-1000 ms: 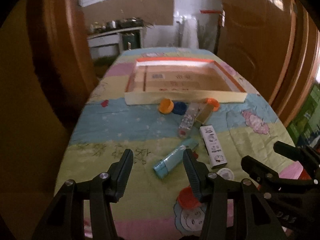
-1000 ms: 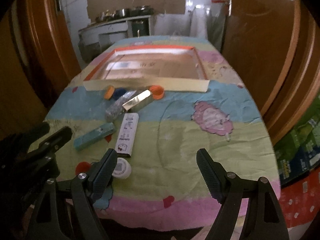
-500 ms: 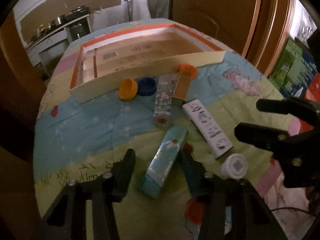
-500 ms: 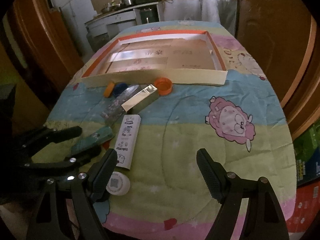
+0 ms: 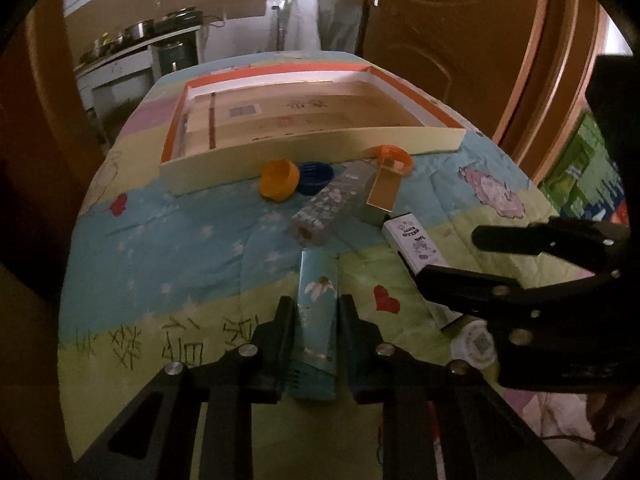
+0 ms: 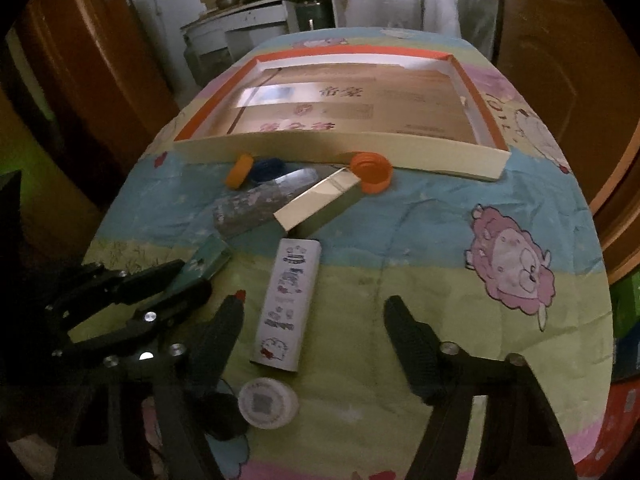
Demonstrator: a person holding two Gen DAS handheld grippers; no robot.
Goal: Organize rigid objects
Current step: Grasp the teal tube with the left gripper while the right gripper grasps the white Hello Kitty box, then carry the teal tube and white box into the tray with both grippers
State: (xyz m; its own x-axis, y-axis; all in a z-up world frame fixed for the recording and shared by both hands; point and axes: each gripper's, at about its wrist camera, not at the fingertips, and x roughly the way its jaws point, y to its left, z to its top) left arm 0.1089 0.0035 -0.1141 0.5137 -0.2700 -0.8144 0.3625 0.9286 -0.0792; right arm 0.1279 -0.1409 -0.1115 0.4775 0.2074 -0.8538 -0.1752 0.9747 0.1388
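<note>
Currently the left gripper (image 5: 316, 334) is sitting low over the worktop (image 5: 160, 248), its jaws closed against the two long sides of the teal box (image 5: 318, 312), which is lying flat on the quilted cover. A white flower is printed on the box's top face; its small lettering is too blurred to read.

The right gripper (image 6: 312, 344) is hovering with its jaws wide apart, holding nothing. Between them is lying the white box (image 6: 289, 304), printed with cartoon figures; in the left wrist view its near end is reading "HELLO KITTY". A white round lid (image 6: 267, 402) bearing a QR code is resting just below that box, beside the left finger of the right gripper.

Farther back, a transparent patterned box (image 5: 334, 204) and a gold mirrored box (image 5: 384, 190) are lying side by side and touching. An orange cap (image 5: 279, 180) and a blue cap (image 5: 316, 176) are sitting against the near wall of the cardboard tray (image 5: 312, 146), and a second orange cap (image 5: 394, 156) is touching the far end of the gold box. The tray has orange rims; its floor is showing printed Chinese characters and a barcode label, not legible. Handwritten green characters are showing on the cover near the left gripper.
</note>
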